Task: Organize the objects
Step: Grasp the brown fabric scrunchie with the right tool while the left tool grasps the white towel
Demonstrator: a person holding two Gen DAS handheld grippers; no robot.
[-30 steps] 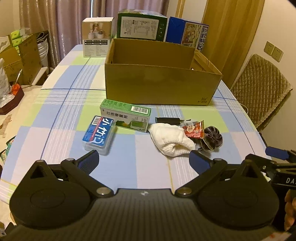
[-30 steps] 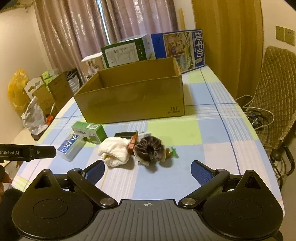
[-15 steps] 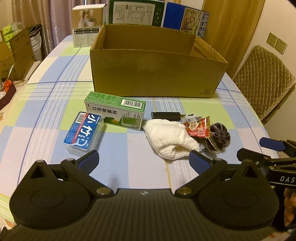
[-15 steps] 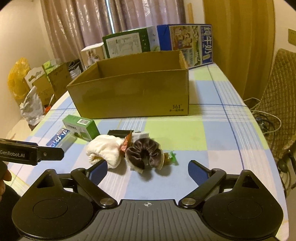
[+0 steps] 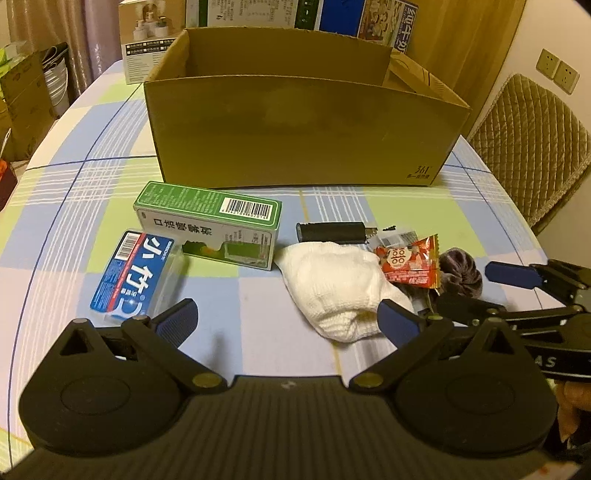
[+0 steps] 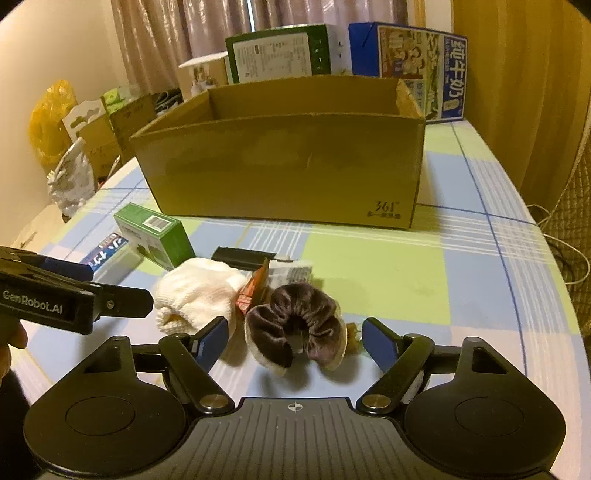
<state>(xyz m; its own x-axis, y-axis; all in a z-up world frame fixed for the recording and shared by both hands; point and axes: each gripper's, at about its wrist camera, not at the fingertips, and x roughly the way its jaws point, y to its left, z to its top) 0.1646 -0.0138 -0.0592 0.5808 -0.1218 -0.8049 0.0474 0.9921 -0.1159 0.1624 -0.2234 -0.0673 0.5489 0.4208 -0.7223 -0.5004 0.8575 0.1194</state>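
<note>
The floor of the cardboard box (image 5: 295, 125) is hidden behind its near wall in both views, so its contents cannot be told. Behind it, the white carton (image 5: 147, 33), green carton (image 6: 280, 55) and blue milk carton (image 6: 410, 62) are partly blocked, and the left wrist view cuts their tops off. The red snack packet (image 5: 410, 262) covers part of the dark scrunchie (image 6: 295, 328); something small and yellowish beside the scrunchie is too hidden to identify. The black stick-shaped object (image 5: 332, 232) is too small to name.

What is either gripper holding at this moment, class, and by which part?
Nothing. The left gripper and right gripper are both open, empty, near the white sock and brown scrunchie.
</note>
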